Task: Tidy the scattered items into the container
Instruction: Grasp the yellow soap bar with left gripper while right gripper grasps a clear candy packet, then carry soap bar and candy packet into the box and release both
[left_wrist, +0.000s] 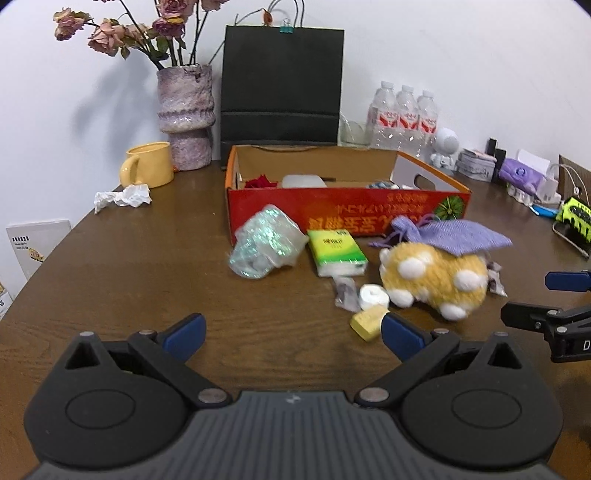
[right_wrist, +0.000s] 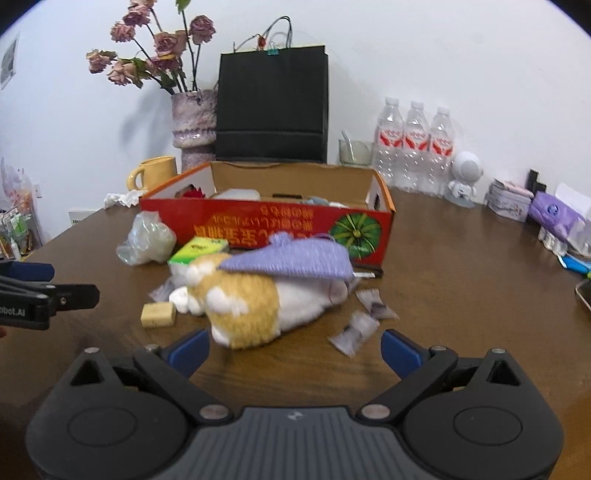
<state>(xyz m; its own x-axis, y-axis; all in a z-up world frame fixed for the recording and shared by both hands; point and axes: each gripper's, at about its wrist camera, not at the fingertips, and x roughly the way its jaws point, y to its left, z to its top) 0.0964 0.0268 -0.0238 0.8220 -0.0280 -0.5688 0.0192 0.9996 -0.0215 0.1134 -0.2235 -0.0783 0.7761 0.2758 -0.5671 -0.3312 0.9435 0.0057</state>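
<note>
A red cardboard box (left_wrist: 343, 210) (right_wrist: 258, 221) lies open at the table's middle with a few items inside. In front of it lie a yellow-and-white plush toy (left_wrist: 432, 280) (right_wrist: 243, 302) under a purple knitted pouch (left_wrist: 458, 232) (right_wrist: 291, 258), a green tissue pack (left_wrist: 336, 251) (right_wrist: 197, 247), a shiny crumpled bag (left_wrist: 264, 243) (right_wrist: 146, 240), a yellow block (left_wrist: 367, 323) (right_wrist: 159, 314), a white roll (left_wrist: 373, 295) and small wrapped sweets (right_wrist: 356, 332). My left gripper (left_wrist: 293, 338) stands open, empty, its right finger beside the yellow block. My right gripper (right_wrist: 295, 349) is open just short of the plush.
Behind the box stand a black paper bag (left_wrist: 280, 85), a vase of dried roses (left_wrist: 186, 118), a yellow mug (left_wrist: 147, 164), three water bottles (left_wrist: 404, 118) and a white figurine (left_wrist: 445, 146). Crumpled paper (left_wrist: 123, 195) lies at the left. Small clutter lines the right table edge (left_wrist: 569, 221).
</note>
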